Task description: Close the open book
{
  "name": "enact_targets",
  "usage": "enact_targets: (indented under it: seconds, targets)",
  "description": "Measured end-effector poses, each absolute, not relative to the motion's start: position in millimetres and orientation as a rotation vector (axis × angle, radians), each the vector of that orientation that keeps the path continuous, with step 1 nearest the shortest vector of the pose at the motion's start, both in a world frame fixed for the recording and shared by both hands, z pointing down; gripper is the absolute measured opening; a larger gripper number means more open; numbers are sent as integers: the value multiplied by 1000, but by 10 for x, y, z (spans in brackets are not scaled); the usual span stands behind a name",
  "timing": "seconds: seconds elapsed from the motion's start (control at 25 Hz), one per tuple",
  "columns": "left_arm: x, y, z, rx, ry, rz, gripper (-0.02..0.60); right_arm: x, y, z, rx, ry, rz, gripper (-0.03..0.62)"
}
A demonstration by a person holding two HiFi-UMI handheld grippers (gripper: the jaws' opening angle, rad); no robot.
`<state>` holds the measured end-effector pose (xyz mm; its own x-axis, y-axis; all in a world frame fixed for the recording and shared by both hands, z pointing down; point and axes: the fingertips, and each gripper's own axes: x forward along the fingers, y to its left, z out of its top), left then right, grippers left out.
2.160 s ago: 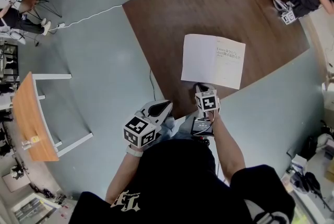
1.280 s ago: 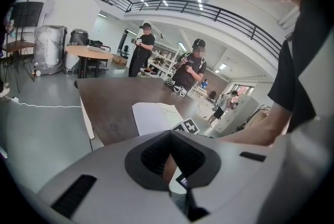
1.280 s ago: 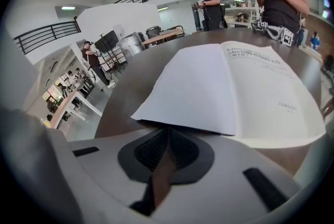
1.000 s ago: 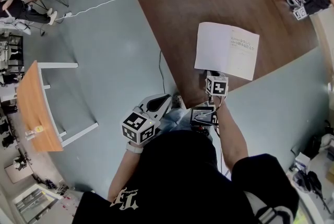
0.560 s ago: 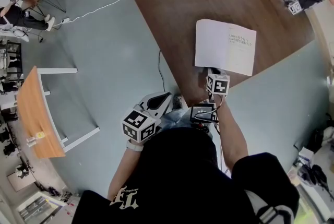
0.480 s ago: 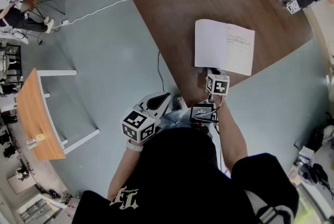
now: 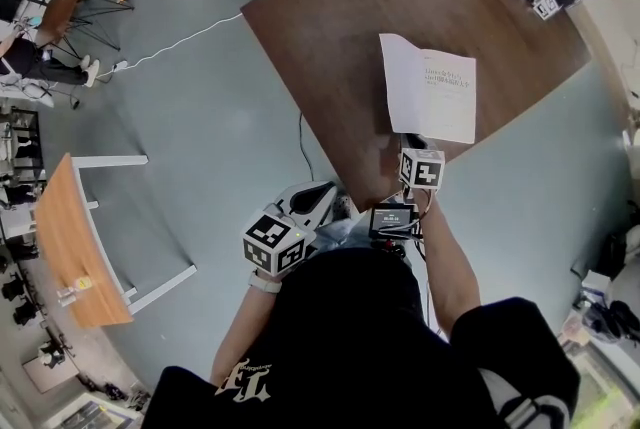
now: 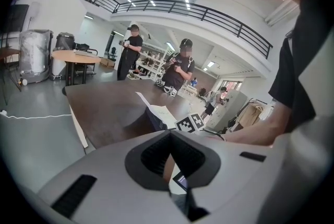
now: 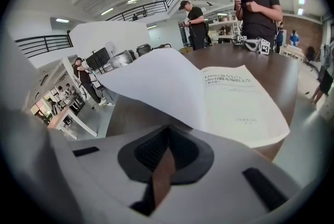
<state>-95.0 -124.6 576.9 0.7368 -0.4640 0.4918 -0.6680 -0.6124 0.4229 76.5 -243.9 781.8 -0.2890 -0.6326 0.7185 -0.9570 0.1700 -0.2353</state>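
Up off the table (image 7: 330,27) since half a second back: the left leaf (image 7: 400,82) of the book (image 7: 445,107), flat then, arched now and leaning toward the printed right page (image 7: 450,102). Narrower in the head view as a result.

Pinches that leaf at its near edge with the right gripper (image 7: 413,142), jaws drawn together to a slit, the paper running down into them in the right gripper view. Holds the left gripper (image 7: 322,189) clenched on nothing, low beside the body and well apart from the table.

Leaves the book close to the table's near edge, right half flat on the wood.

Means the closing is under way but early, by the look of it: leaf not yet upright. Calls next, probably, for carrying the leaf over the spine and laying it on the right page before letting go. Risks a crease or a slip, with thin paper held at one spot only. Risks dragging the whole book too, if pulled sideways.
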Motion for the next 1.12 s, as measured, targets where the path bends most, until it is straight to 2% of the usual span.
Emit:
enact_targets:
  seconds: [1.12]
  targets:
    - [-218, -1434, 5873, 2362, -735, 479, 3, 1478, -2390, 7475, 1666, -1970, 965, -8]
